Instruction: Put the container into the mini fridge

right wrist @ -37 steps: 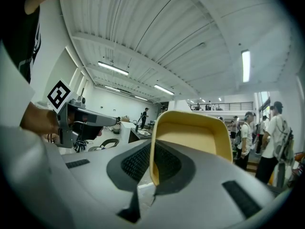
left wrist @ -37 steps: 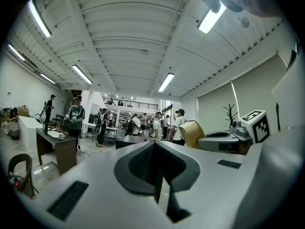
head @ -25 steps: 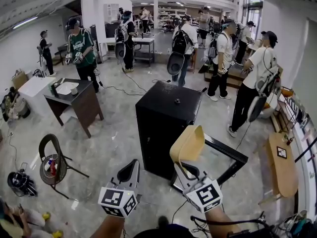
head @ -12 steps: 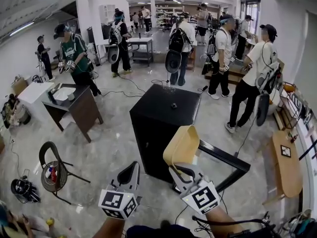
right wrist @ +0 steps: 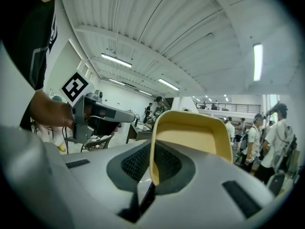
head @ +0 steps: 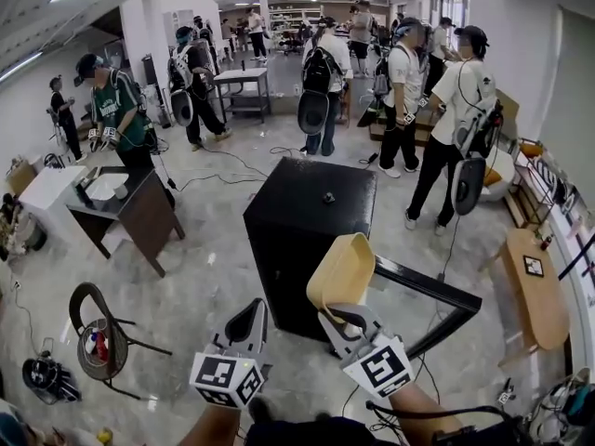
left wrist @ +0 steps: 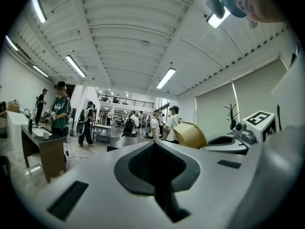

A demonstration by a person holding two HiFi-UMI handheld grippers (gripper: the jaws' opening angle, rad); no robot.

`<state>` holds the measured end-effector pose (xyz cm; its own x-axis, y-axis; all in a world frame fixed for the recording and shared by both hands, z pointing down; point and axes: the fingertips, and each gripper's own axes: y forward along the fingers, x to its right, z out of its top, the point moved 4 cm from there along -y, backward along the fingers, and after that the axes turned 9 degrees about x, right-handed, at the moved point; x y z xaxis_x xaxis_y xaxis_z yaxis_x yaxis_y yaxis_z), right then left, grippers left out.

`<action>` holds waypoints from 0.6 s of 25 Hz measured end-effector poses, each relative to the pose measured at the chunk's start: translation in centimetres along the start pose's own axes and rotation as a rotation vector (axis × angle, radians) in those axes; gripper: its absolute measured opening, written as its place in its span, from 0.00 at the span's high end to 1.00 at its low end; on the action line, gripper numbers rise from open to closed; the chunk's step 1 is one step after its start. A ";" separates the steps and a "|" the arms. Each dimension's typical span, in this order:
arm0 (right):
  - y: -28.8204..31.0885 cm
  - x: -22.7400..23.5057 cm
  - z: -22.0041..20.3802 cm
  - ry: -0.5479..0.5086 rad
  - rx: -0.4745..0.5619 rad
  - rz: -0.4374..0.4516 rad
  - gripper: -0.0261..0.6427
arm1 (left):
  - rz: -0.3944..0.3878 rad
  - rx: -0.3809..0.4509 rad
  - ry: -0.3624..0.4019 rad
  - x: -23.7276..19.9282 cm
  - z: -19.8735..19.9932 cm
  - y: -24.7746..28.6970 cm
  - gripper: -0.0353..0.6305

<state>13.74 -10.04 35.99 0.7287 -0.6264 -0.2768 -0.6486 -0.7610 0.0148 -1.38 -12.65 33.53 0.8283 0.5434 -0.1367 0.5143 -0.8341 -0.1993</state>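
A wide hall with a pale, glossy floor [head: 214,277] and a ribbed ceiling. Many people stand at the far side, several wearing backpacks. One in a green shirt [head: 116,110] is far left.

The black fridge [head: 297,240] stands in the middle of the floor. Its door [head: 432,297] is swung open to the right, and a small dark thing [head: 328,197] lies on its top. A dark bench [head: 139,214] with a few pale items on it stands to the far left. A long wooden bench [head: 537,300] runs along the right wall. A black chair [head: 98,328] sits near left, with a dark bundle [head: 45,377] on the floor beside it.

The tan container [head: 342,269] is in the air on the near side of the fridge, just beside the open door and still outside the fridge. It is tipped up on edge, its hollow turned towards the right tool [head: 340,314]. That tool is clamped on the container's lower wall (one pad inside, one outside, as the right gripper view shows).

The left tool [head: 252,318] hangs level just left of the right one. Its jaws are pressed together with nothing between them. From its own view the container shows ahead to the right, well clear of it.
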 end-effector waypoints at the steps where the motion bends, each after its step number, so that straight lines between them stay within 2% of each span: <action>1: 0.5 -0.1 0.1 0.001 -0.002 -0.009 0.92 | -0.017 -0.005 0.001 -0.4 0.1 0.1 0.94; 6: 3.3 -1.2 0.6 -0.006 -0.022 -0.043 0.92 | -0.074 -0.002 -0.003 -3.6 0.6 0.7 0.93; 15: 7.6 -2.8 0.4 -0.020 -0.073 -0.078 0.92 | -0.107 -0.014 -0.026 -9.0 0.3 1.1 0.94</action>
<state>6.75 -14.01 36.52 0.7714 -0.5618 -0.2988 -0.5717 -0.8181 0.0623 -8.37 -18.40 34.29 0.7625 0.6315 -0.1406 0.6026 -0.7723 -0.2009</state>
